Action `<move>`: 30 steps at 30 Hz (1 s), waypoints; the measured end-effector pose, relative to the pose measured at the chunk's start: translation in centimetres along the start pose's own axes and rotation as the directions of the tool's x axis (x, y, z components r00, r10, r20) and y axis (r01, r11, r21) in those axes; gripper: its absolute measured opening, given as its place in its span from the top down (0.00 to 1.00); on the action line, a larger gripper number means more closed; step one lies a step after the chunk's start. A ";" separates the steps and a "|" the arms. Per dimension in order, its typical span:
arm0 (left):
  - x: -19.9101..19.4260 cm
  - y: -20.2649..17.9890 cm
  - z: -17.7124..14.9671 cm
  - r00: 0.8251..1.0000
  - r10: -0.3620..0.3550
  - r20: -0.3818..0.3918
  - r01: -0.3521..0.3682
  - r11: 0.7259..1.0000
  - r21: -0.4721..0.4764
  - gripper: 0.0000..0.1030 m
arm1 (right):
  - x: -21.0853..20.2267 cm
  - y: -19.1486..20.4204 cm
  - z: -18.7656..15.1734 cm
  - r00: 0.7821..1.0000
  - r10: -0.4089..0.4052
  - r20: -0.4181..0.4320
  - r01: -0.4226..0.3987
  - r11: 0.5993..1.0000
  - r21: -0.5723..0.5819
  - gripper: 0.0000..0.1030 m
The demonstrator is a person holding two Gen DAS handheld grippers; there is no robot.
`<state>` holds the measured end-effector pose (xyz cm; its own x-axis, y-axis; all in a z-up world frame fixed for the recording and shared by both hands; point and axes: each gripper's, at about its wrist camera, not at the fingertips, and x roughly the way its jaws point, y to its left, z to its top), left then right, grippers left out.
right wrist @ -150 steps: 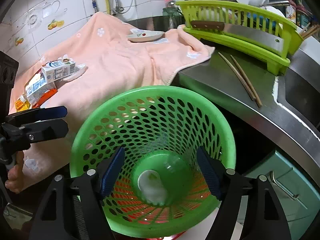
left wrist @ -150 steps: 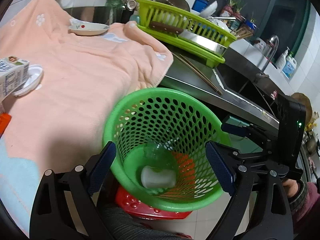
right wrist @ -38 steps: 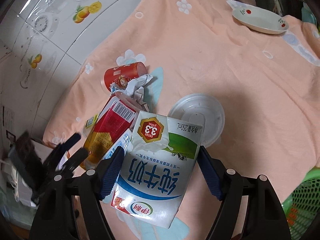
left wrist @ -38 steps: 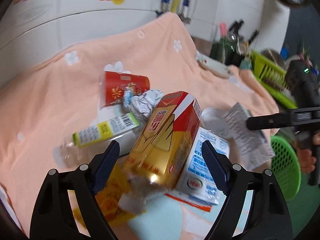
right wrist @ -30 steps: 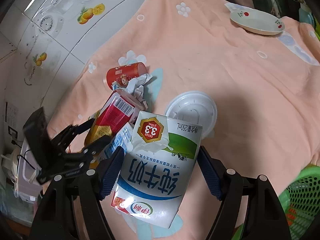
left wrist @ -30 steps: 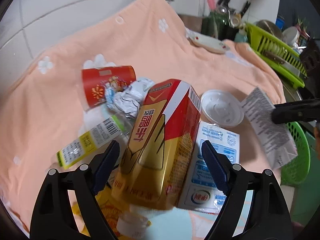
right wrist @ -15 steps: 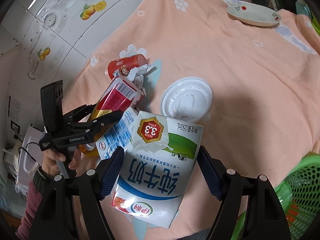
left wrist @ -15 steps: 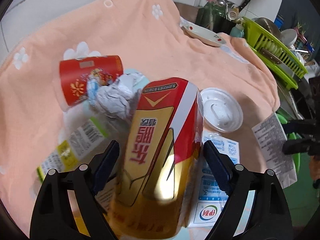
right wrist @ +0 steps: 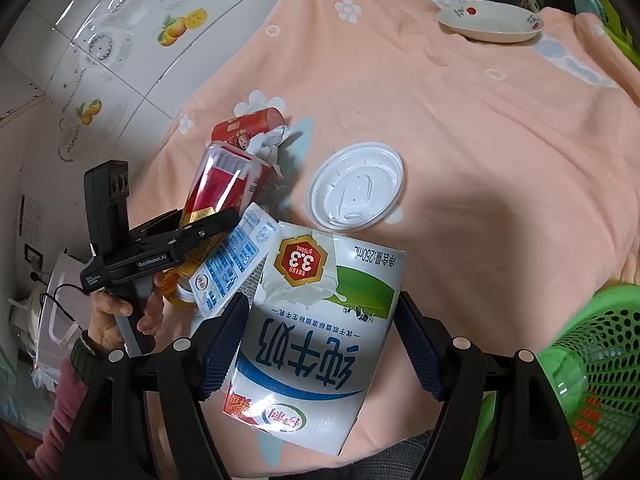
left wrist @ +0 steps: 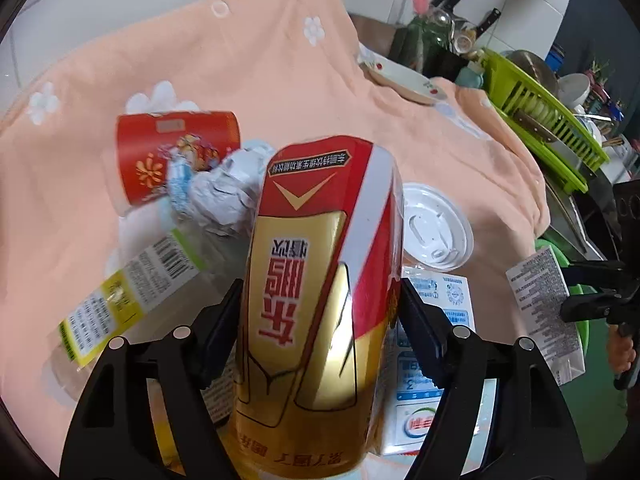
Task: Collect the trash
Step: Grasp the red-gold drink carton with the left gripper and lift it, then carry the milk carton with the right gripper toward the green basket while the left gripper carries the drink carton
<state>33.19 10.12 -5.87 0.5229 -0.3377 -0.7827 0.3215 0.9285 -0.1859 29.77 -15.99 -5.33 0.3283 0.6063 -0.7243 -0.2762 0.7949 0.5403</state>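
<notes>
Red and gold drink carton sits between the left gripper, whose jaws are closing on it. White milk carton is clamped in the right gripper. Squeeze gently, then carry both to the green plastic basket at four o'clock.

Glossy carton, fuzzy cloth

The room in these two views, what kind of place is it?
Most likely a home kitchen: a green dish rack holding a cleaver, a steel sink counter beside it, and tiled walls with fruit decals. A peach towel covers the worktop.
</notes>
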 end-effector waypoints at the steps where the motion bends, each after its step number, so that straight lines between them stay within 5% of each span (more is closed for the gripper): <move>1: -0.5 0.1 0.0 1.000 -0.003 0.010 0.003 1.000 -0.004 0.29 | -0.1 0.0 0.0 1.000 0.000 0.004 0.000 1.000 -0.001 0.31; 14: -5.1 -0.2 -0.1 0.997 0.014 0.075 -0.011 1.000 -0.028 0.30 | -2.5 0.5 -1.4 0.998 0.008 0.062 -0.006 1.000 -0.028 0.31; 30: -11.3 -5.8 0.7 0.987 0.011 0.160 -0.020 0.998 0.053 0.31 | -7.5 -2.9 -3.9 0.990 0.012 0.142 -0.016 1.000 0.027 0.31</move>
<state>25.97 8.39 4.45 0.6457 -0.3478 -0.6798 0.3527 0.9254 -0.1384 24.52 -22.94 -3.10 0.4501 0.6128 -0.6496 -0.2572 0.7855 0.5628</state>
